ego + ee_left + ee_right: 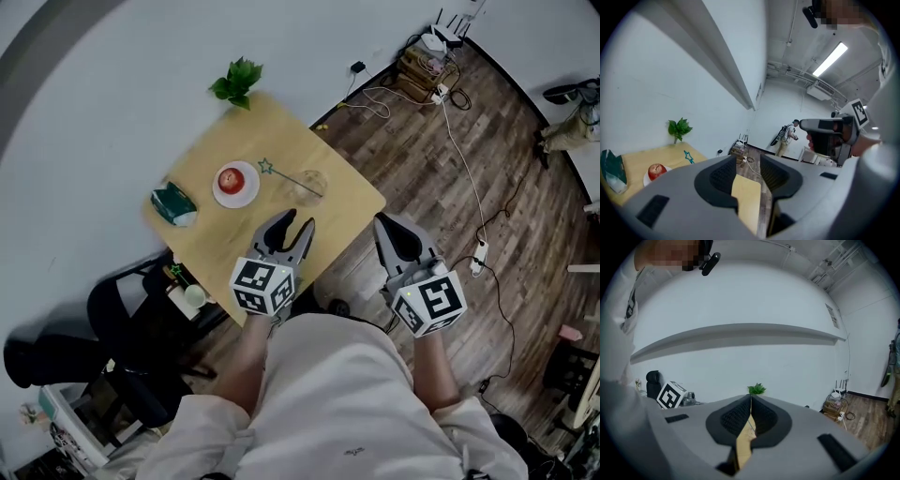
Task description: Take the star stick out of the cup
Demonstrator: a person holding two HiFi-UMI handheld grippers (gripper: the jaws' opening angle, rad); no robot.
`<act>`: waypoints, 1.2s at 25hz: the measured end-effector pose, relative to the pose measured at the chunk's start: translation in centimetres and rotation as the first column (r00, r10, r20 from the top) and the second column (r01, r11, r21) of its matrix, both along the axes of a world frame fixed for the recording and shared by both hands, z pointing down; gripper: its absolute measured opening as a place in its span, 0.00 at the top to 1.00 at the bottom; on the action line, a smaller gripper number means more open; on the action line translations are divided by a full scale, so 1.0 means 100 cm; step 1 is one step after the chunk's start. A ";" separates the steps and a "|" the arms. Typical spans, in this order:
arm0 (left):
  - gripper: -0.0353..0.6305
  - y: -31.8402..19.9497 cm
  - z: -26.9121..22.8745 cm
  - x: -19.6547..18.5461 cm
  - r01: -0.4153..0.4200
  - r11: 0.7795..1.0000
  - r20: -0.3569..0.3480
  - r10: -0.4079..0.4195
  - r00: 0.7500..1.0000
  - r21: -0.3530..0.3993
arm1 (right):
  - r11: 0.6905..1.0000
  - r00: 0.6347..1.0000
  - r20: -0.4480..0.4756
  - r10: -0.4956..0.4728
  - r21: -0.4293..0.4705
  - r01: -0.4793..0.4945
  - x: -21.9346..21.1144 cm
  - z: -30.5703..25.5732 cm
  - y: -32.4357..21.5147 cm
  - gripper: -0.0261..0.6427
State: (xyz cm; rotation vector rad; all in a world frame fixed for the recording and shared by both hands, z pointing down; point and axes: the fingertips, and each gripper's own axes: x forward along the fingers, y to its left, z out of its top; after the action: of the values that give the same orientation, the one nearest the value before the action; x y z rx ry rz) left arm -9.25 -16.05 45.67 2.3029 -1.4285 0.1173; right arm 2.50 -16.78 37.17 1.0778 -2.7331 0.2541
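Both grippers hang at the near side of the table [272, 131], and nothing is gripped yet. The left gripper [296, 225] is over the near part of the tabletop, jaws spread wide. Its own view shows only wood and floor in the gap, so it looks set to take the stick. The right gripper [386, 225] sits off the near right edge, above the floor, with its jaws pressed together and empty. I'd say it's parked out of the way.

And the stick [289, 176]? It's in the clear cup [311, 186], just beyond the left gripper. It leans to the far left, with the star end out past the rim toward the plate [246, 199] holding the apple [231, 178]. That lean leaves bare shaft above the rim to pinch.

The cup looks light, so a sideways tug could tip it. A pull along the stick's own slant seems safer.

The plant [237, 82] at the far corner and the packet [173, 204] at the left edge are both well apart from that route.
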 end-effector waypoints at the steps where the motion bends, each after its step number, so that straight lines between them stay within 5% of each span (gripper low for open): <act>1: 0.74 -0.004 0.006 -0.006 0.000 1.000 -0.003 0.000 1.000 -0.010 | 1.000 1.000 -0.004 0.006 -0.004 -0.006 -0.004 0.002 -0.003 0.96; 13: 0.74 -0.054 0.073 -0.047 -0.020 0.992 -0.044 0.015 0.999 -0.122 | 0.995 0.996 -0.047 0.069 -0.072 -0.073 -0.033 0.031 -0.028 0.96; 30: 0.74 -0.106 0.156 -0.075 0.084 0.966 -0.082 -0.107 0.991 -0.245 | 0.985 0.992 -0.100 0.080 -0.146 -0.094 -0.042 0.064 -0.050 0.96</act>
State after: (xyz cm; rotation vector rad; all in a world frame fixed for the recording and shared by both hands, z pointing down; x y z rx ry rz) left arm -16.70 -26.61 61.28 2.0138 -1.3924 0.1427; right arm -1.68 -21.75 43.54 1.1380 -2.5423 0.4058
